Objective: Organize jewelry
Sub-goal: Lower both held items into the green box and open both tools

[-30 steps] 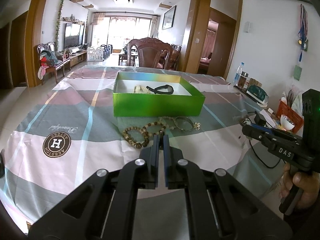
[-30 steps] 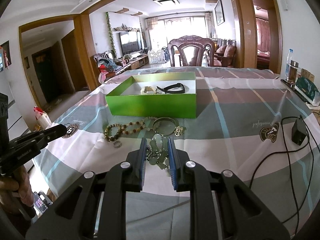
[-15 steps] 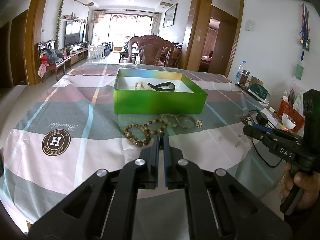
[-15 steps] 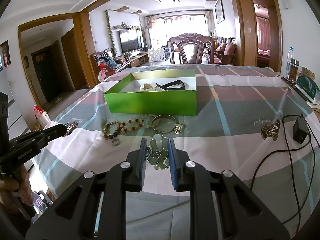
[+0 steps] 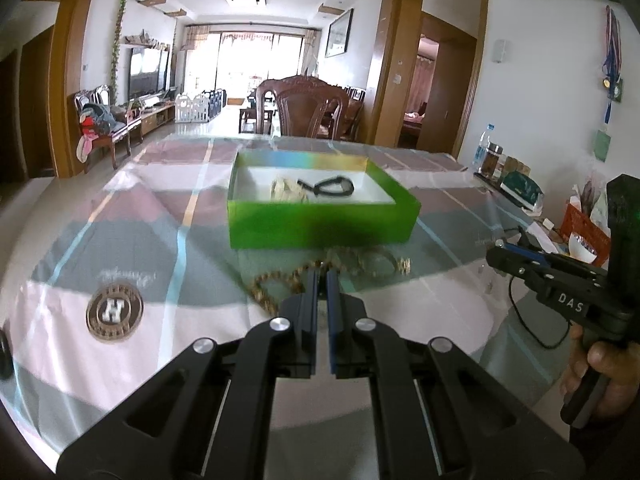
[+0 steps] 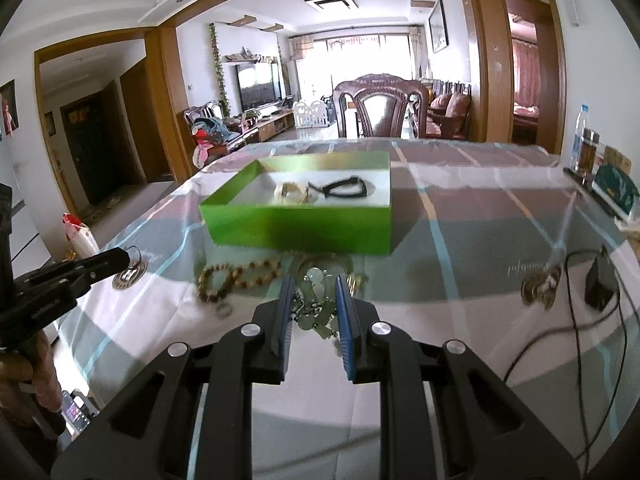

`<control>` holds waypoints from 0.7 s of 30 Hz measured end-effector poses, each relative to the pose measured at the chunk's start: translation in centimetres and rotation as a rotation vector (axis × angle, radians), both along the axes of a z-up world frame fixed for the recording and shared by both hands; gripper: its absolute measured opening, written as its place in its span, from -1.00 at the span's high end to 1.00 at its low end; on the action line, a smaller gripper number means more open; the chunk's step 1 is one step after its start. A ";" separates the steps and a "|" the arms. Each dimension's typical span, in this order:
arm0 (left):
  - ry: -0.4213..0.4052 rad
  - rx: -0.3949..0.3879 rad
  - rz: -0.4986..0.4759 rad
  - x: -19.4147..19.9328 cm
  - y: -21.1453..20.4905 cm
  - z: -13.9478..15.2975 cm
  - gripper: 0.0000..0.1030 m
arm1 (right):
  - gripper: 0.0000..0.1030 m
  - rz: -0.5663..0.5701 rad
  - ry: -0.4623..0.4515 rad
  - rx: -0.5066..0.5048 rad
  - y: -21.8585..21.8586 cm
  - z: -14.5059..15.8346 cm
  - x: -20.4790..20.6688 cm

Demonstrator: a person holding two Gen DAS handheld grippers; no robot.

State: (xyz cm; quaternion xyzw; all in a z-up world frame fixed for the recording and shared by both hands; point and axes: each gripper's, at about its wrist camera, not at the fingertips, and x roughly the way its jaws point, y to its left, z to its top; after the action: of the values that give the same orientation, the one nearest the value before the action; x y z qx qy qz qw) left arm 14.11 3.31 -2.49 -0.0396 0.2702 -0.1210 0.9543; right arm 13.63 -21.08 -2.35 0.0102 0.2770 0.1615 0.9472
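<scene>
A green box (image 5: 320,222) (image 6: 296,228) stands mid-table and holds a black cord bracelet (image 6: 340,189) and a pale bracelet (image 6: 289,192). In front of it lie a brown bead bracelet (image 6: 236,274), a metal bangle (image 5: 384,258) and a small ring (image 6: 224,309). My right gripper (image 6: 313,284) is shut on a pale green stone bracelet (image 6: 316,308), held between its pads. My left gripper (image 5: 321,276) is shut and empty, just short of the beads (image 5: 276,288).
The table has a plaid cloth (image 5: 120,240). A black adapter (image 6: 598,280) with cables lies at the right. Bottles and a teal box (image 6: 612,188) stand at the far right edge. A wooden chair (image 6: 380,110) is behind the table.
Both grippers have risen and moved toward the box, so the view looks more down into it. The right gripper still carries the green stone bracelet.
</scene>
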 end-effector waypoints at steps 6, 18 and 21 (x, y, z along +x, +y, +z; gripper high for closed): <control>-0.034 0.025 0.005 5.0 -0.2 3.5 0.91 | 0.60 -0.009 -0.055 -0.004 0.2 3.4 5.4; 0.183 0.062 0.086 24.3 -0.4 0.9 0.91 | 0.59 -0.050 0.075 -0.041 2.6 0.3 22.5; 0.225 0.086 0.123 27.0 -0.1 -0.5 0.90 | 0.60 -0.066 0.074 -0.076 3.1 -0.9 24.6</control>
State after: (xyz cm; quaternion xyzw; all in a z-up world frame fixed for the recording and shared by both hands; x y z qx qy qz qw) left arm 41.16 3.22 -3.01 -0.0283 0.3778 -0.0452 0.9243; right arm 38.23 -18.02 -3.21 -0.0105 0.3174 0.1189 0.9408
